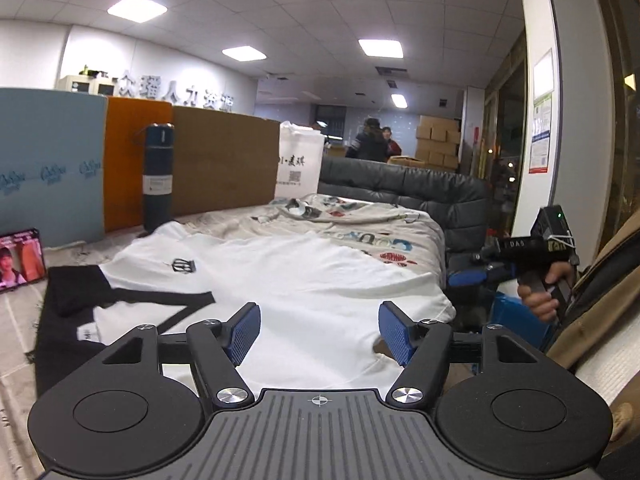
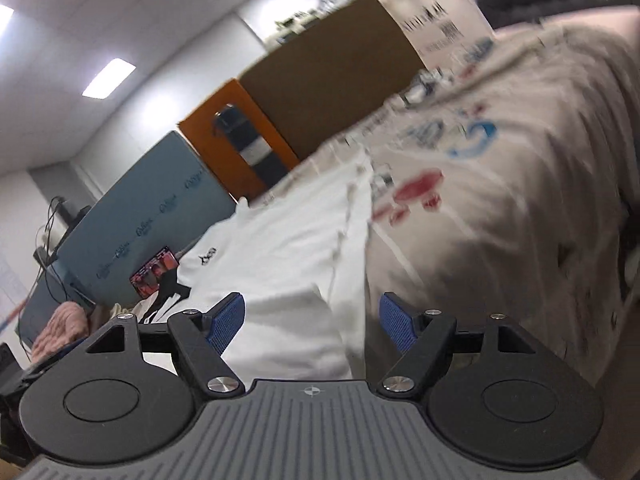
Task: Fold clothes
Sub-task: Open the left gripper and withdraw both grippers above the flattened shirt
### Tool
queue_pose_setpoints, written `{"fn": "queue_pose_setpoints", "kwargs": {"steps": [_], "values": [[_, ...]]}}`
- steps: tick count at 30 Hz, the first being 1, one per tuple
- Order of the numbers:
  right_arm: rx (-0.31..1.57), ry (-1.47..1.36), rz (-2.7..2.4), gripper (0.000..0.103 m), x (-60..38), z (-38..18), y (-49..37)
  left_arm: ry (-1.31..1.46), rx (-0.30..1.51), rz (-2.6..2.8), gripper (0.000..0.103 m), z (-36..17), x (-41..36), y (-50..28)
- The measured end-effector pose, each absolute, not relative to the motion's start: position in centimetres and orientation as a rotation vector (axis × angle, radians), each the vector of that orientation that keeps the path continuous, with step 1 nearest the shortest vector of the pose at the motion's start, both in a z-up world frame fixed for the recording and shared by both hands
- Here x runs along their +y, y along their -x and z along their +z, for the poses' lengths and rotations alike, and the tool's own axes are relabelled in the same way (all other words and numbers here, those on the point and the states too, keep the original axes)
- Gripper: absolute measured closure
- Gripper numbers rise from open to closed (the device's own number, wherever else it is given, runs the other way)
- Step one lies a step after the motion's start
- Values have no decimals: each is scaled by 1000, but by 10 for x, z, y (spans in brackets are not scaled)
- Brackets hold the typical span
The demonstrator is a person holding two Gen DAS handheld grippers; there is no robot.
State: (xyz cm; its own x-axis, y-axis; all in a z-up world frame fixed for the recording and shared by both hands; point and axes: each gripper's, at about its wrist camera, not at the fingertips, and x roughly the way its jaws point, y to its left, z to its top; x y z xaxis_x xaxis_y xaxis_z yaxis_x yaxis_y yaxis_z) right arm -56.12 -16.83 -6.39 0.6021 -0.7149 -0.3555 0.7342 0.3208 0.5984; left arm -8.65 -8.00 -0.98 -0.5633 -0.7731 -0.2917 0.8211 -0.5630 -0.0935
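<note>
White shirt point(image 1: 304, 276) lies flat at the worktop's near edge. Both your left claw point(image 1: 318, 334) and right claw point(image 2: 312, 322) gape empty; pinch one layer at the hem.

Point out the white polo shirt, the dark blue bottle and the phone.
White polo shirt point(image 1: 304, 276), left wrist view, chest panel.
Dark blue cylindrical bottle point(image 1: 159, 148), left wrist view, upper body.
Phone with lit screen point(image 1: 21, 259), left wrist view, screen.

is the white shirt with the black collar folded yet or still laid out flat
Spread out. The white shirt lies flat across the printed sheet, chest logo showing and black collar open; both grippers are open, gripping nothing.
</note>
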Motion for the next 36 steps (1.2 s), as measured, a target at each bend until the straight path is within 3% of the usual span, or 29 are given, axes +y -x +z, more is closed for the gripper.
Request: {"fn": "queue_pose_setpoints", "kwargs": {"steps": [2,4,6,10,13,16,17,18,19,22,23,28,31,34,36], "values": [[48,-809,-945,34,-166,-70,559,-289,272,-2167,36,-13,-80,87],[68,-816,-937,53,-164,-75,556,-293,274,-2154,36,-15,-80,85],[88,-823,-930,96,-162,-81,554,-288,273,-2122,35,-15,-78,82],[186,-776,-936,97,-154,-81,550,-247,278,-1966,25,-11,-74,60],[288,-761,-954,99,-157,-88,546,-207,319,-1759,25,-7,-78,37],[354,-688,-1000,92,-158,-84,545,-150,404,-1569,25,-7,-81,8],[354,-656,-1026,81,-159,-79,548,-143,428,-1513,25,-9,-82,0],[336,-630,-1045,59,-160,-72,553,-153,438,-1470,25,-10,-83,-5],[318,-603,-1064,50,-161,-66,557,-164,447,-1430,25,-12,-85,-10],[254,-526,-1074,40,-168,-43,564,-202,489,-1364,25,-17,-91,-18],[242,-498,-1073,30,-172,-36,561,-224,498,-1362,25,-19,-94,-16],[223,-423,-902,20,-192,-19,522,-463,453,-1282,25,-32,-117,-2],[247,-397,-766,19,-199,-19,491,-584,362,-1210,19,-37,-122,3],[287,-361,-641,17,-202,-21,460,-558,314,-1221,20,-32,-112,2],[315,-323,-572,9,-202,-21,443,-499,263,-1291,21,-25,-96,4]]}}
